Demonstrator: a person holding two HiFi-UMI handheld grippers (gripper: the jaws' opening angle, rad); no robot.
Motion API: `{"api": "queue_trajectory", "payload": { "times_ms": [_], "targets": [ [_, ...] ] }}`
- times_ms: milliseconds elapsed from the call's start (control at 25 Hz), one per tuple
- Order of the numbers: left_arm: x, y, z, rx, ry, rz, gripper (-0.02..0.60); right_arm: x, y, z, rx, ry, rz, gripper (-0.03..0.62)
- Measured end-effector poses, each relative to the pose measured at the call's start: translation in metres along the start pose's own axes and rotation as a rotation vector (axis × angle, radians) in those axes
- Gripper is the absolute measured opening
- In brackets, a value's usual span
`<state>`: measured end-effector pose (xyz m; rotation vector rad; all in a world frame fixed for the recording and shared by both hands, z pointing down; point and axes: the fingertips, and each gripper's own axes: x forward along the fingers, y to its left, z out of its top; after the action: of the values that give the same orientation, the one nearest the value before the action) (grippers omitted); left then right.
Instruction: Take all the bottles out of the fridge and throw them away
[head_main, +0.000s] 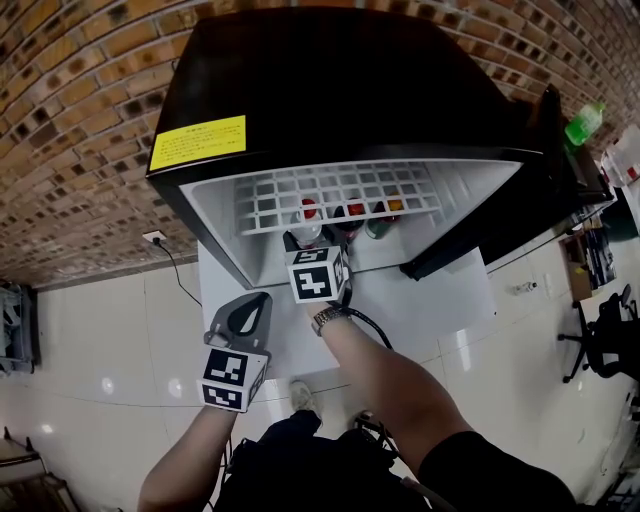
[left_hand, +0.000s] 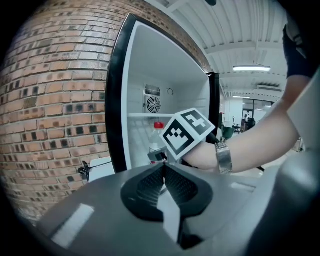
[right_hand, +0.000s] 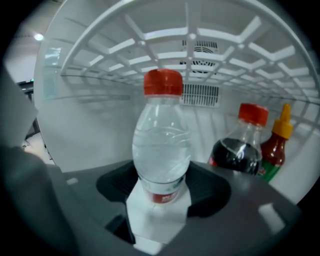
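A clear water bottle with a red cap stands upright at the front left of the open black fridge, under its white wire shelf. My right gripper reaches in around the bottle's lower part, and its dark pads touch both sides of it. A cola bottle and a red sauce bottle stand to the right, apart from the gripper. My left gripper hangs shut and empty outside the fridge, below and left of the right one. Past its jaws I see the water bottle and the right gripper's marker cube.
The fridge door stands open at the right. A brick wall runs behind and left of the fridge, with a socket and cable low on it. A green bottle lies on a surface at the far right. The floor is pale tile.
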<state>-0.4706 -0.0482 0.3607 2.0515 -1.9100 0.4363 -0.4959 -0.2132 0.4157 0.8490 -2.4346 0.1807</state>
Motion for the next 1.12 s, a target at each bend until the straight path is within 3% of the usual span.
{"api": "queue_trajectory", "payload": {
  "times_ms": [600, 1120],
  "targets": [
    [-0.002, -0.042, 0.012, 0.012, -0.016, -0.005, 0.005, -0.079, 0.012, -0.036, -0.024, -0.005, 0.104, 0.288],
    [0.002, -0.155, 0.018, 0.053, -0.011, -0.058, 0.005, -0.204, -0.042, -0.088, -0.04, -0.03, 0.109, 0.287]
  ]
}}
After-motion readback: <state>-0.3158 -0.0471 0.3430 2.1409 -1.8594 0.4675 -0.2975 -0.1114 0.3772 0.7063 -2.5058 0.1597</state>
